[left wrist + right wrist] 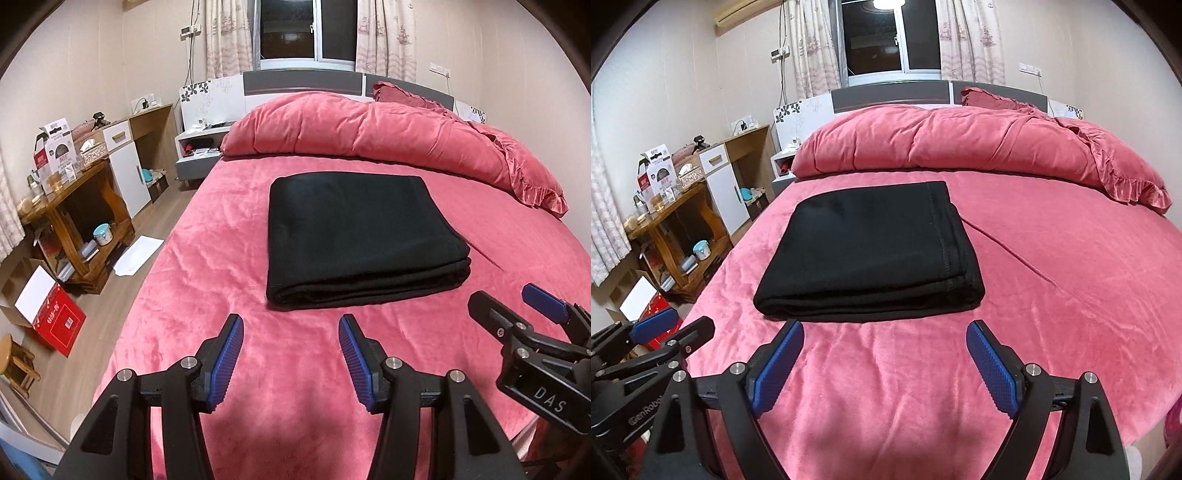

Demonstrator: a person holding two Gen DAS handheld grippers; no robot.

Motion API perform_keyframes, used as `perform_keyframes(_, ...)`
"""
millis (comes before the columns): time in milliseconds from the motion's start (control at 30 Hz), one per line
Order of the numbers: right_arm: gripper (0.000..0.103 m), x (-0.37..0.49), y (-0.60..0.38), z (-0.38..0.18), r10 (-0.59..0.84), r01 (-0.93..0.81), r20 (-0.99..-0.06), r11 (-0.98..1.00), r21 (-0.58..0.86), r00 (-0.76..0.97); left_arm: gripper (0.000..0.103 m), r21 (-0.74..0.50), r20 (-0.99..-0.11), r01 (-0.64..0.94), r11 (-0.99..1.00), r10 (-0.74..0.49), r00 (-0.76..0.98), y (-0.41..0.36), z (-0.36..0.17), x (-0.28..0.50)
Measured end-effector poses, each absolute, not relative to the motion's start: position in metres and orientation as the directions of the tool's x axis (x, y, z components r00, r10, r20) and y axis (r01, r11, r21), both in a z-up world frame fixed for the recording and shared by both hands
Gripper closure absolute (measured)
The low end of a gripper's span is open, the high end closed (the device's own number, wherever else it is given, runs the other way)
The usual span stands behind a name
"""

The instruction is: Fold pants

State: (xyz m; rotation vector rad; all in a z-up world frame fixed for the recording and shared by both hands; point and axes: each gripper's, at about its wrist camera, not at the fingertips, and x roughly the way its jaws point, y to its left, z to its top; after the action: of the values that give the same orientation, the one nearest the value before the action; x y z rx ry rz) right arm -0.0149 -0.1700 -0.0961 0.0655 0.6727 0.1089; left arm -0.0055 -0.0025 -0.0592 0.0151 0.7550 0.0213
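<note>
Here, black pants [364,240], folded into a thick layered rectangle, lie flat at mid-bed on the pink bed cover [221,258]. Left claw [291,360] hovers near the fold's front edge, blue pads spread wide, nothing between them. Right claw [884,363] hangs just beside it, likewise spread and empty. A rolled pink duvet [369,129] lies across the head of the bed, well apart from the pants. Left of the bed: a wooden table [70,184] bearing cartons and jars, with a small light-blue tub [101,233] on its lower shelf; an open red cardboard box [55,321] on the floor, contents not discernible. Nothing stands between either claw and the pants.
</note>
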Motion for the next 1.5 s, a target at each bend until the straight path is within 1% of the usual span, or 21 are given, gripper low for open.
perform_keyframes(600, 0.013, -0.0145, -0.1726, -0.0988, 0.119, -0.071, -0.627, 0.992, 0.102, 0.770, 0.048, 0.018, -0.670, 0.003, 1.000, 0.010, 0.742, -0.0086, -0.0584, -0.0105)
perform_keyframes(1500, 0.013, -0.0134, -0.1723, -0.1039, 0.138, -0.080, -0.636, 0.990, 0.119, 0.759, 0.048, 0.004, -0.697, 0.010, 1.000, -0.004, 0.717, -0.0034, -0.0624, -0.0092)
